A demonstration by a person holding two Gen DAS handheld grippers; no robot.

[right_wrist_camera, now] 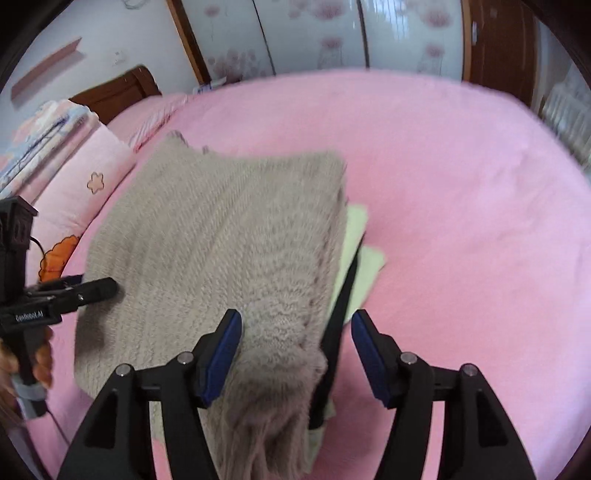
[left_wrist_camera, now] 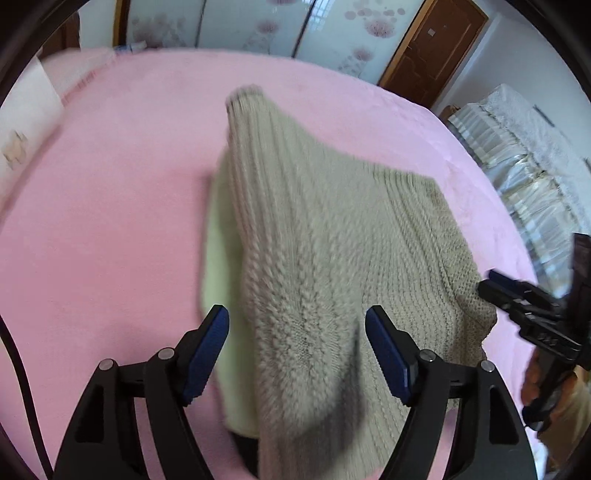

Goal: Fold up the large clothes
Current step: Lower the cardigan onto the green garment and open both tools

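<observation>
A beige knitted sweater [left_wrist_camera: 332,240] lies folded on the pink bed [left_wrist_camera: 110,203], over a pale green garment [left_wrist_camera: 218,258]. My left gripper [left_wrist_camera: 295,312] is open above the sweater's near end; the knit lies between the blue pads without being pressed. In the right wrist view the same sweater [right_wrist_camera: 221,240] has its near edge hanging loose between the fingers of my open right gripper [right_wrist_camera: 295,314]. The green garment [right_wrist_camera: 356,236] and a dark strip [right_wrist_camera: 343,295] show beneath its right edge. Each gripper also appears in the other's view, the right gripper [left_wrist_camera: 491,284] and the left gripper [right_wrist_camera: 103,288], at opposite sides of the sweater.
Pink pillows [right_wrist_camera: 92,166] and a folded quilt [right_wrist_camera: 44,125] lie at the bed's left end by a wooden headboard [right_wrist_camera: 114,92]. Floral sliding doors [right_wrist_camera: 314,33] stand behind the bed. White lace-covered furniture [left_wrist_camera: 517,147] flanks the bed. A person's hand [right_wrist_camera: 40,358] holds the left gripper's handle.
</observation>
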